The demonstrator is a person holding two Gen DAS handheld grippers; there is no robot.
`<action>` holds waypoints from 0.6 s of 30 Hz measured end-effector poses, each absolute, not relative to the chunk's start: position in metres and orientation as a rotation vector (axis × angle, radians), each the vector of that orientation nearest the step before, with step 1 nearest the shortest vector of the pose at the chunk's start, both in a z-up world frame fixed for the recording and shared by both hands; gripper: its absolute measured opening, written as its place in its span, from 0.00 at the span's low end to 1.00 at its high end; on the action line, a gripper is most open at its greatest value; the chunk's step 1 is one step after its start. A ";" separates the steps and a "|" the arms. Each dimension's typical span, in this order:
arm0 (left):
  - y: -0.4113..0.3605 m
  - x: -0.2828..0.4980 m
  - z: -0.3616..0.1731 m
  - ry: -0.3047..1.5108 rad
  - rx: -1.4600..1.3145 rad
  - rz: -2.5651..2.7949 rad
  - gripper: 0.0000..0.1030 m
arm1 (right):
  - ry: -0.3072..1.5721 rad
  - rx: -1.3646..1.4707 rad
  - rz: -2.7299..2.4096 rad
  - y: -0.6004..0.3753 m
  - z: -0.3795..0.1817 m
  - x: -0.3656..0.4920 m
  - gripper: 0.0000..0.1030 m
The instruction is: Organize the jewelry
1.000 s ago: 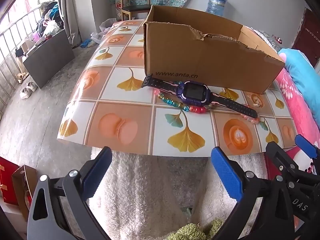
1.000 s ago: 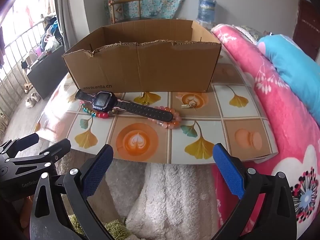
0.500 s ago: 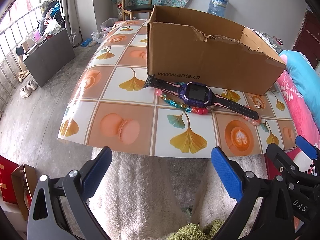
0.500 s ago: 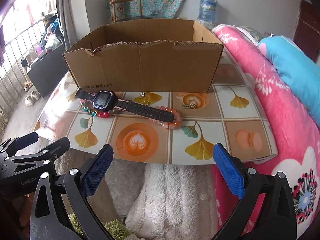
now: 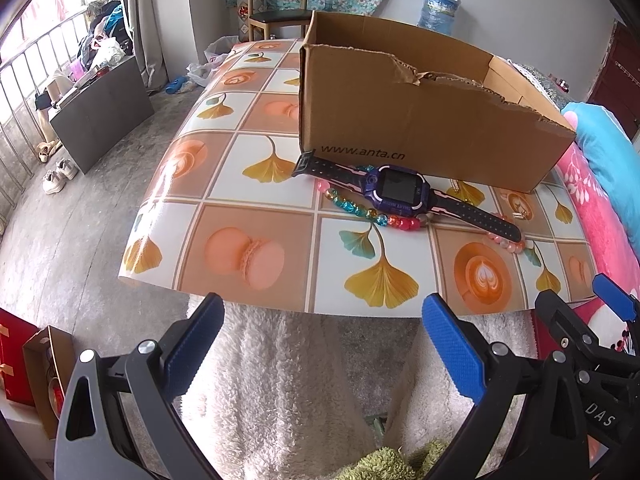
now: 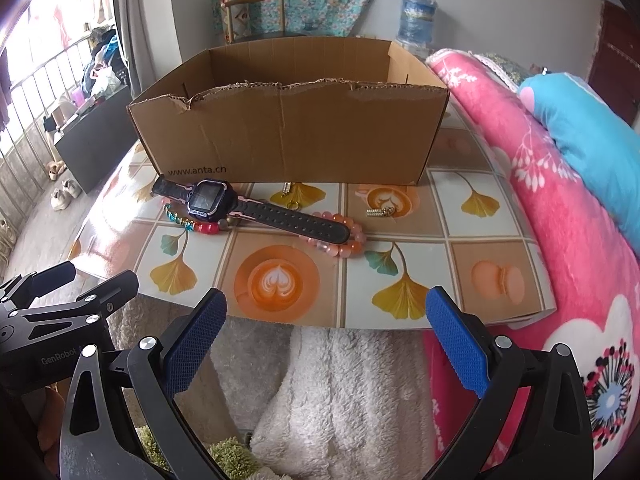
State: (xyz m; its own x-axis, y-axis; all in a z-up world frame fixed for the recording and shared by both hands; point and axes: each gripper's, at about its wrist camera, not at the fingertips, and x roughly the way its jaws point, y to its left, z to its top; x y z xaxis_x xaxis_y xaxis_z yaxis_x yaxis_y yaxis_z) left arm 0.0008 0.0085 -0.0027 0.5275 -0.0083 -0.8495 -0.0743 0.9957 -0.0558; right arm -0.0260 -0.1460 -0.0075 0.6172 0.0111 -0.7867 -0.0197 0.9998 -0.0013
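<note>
We see through two fisheye cameras, one on each gripper, both low at the near edge of the table (image 5: 248, 216) and looking forward across it between blue-padded fingers (image 5: 452, 354). Our left view sits off the table's left corner, angled rightward at the cardboard box (image 5: 420, 120). Our right view faces the box (image 6: 288, 132) squarely from nearer the pink blanket (image 6: 560, 216). Both share the box, the watch (image 5: 400, 192) (image 6: 210, 198), the beads beside it and the chair (image 6: 256, 16) behind. Each view catches the other gripper at its edge.
</note>
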 end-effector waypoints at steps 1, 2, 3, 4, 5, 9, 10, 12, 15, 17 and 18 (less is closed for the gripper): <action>0.008 0.001 -0.003 1.015 -0.089 0.039 0.95 | 0.906 -0.011 0.018 -0.146 -0.008 -0.026 0.93; 0.009 0.001 -0.003 1.015 -0.089 0.038 0.94 | 0.906 -0.012 0.018 -0.146 -0.008 -0.027 0.93; 0.009 0.001 -0.003 1.016 -0.089 0.039 0.95 | 0.906 -0.012 0.018 -0.146 -0.008 -0.026 0.93; 0.009 0.001 -0.003 1.016 -0.088 0.039 0.95 | 0.907 -0.012 0.018 -0.146 -0.008 -0.026 0.93; 0.008 0.001 -0.003 1.014 -0.089 0.039 0.95 | 0.908 -0.012 0.018 -0.147 -0.008 -0.027 0.93; 0.008 0.001 -0.003 1.015 -0.089 0.039 0.95 | 0.912 -0.017 0.019 -0.147 -0.009 -0.027 0.93; 0.009 0.001 -0.003 1.015 -0.089 0.039 0.95 | 0.913 -0.019 0.018 -0.147 -0.009 -0.026 0.93; 0.009 0.001 -0.003 1.014 -0.089 0.040 0.95 | 0.915 -0.021 0.018 -0.147 -0.009 -0.026 0.93; 0.010 0.001 -0.003 1.015 -0.089 0.040 0.95 | 0.915 -0.023 0.016 -0.147 -0.009 -0.026 0.93; 0.009 0.001 -0.003 1.014 -0.090 0.040 0.95 | 0.915 -0.024 0.016 -0.146 -0.009 -0.026 0.93; 0.009 0.001 -0.003 1.014 -0.089 0.040 0.95 | 0.916 -0.026 0.015 -0.147 -0.009 -0.026 0.93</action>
